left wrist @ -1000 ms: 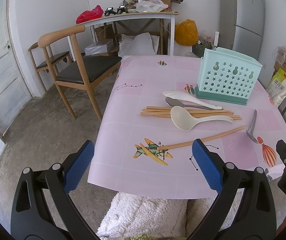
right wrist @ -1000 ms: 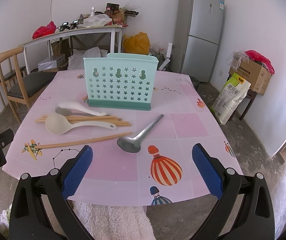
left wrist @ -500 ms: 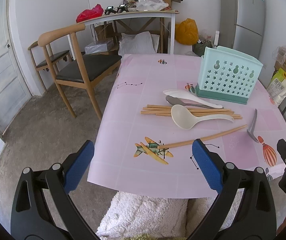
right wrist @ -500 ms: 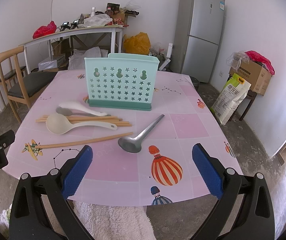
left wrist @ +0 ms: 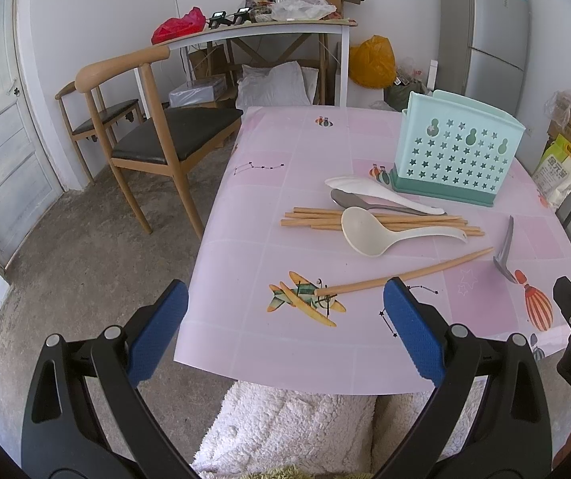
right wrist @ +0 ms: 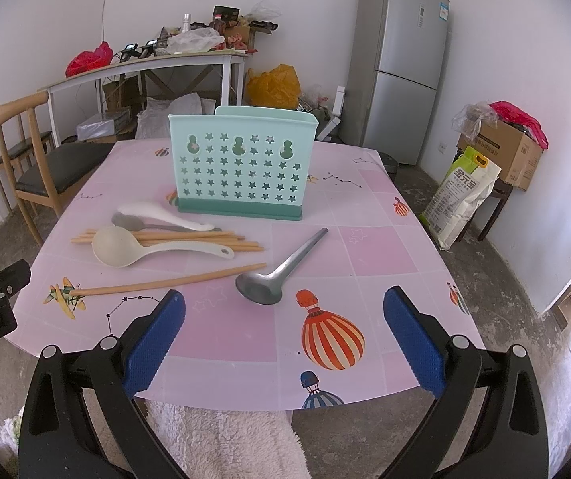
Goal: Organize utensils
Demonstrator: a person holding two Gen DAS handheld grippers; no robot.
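A mint utensil holder [right wrist: 241, 167] with star holes stands upright on the pink table [right wrist: 365, 255]; it also shows in the left wrist view [left wrist: 455, 151]. In front of it lie a white spoon [right wrist: 157, 213], a grey spoon [right wrist: 125, 221], a bundle of chopsticks [right wrist: 189, 237], a beige ladle [right wrist: 125, 245], one loose chopstick [right wrist: 173, 281] and a metal ladle [right wrist: 277, 275]. My right gripper [right wrist: 284, 337] is open and empty above the table's near edge. My left gripper [left wrist: 284, 329] is open and empty at the near left corner.
A wooden chair [left wrist: 145, 119] stands left of the table. A cluttered white side table [right wrist: 157, 64] and a fridge [right wrist: 401, 68] are at the back. A rice bag [right wrist: 461, 195] and a cardboard box [right wrist: 504, 147] sit at the right. A white fluffy cushion [right wrist: 225, 439] lies below the near edge.
Both grippers have edged slightly nearer the table. Nothing on the table has moved.
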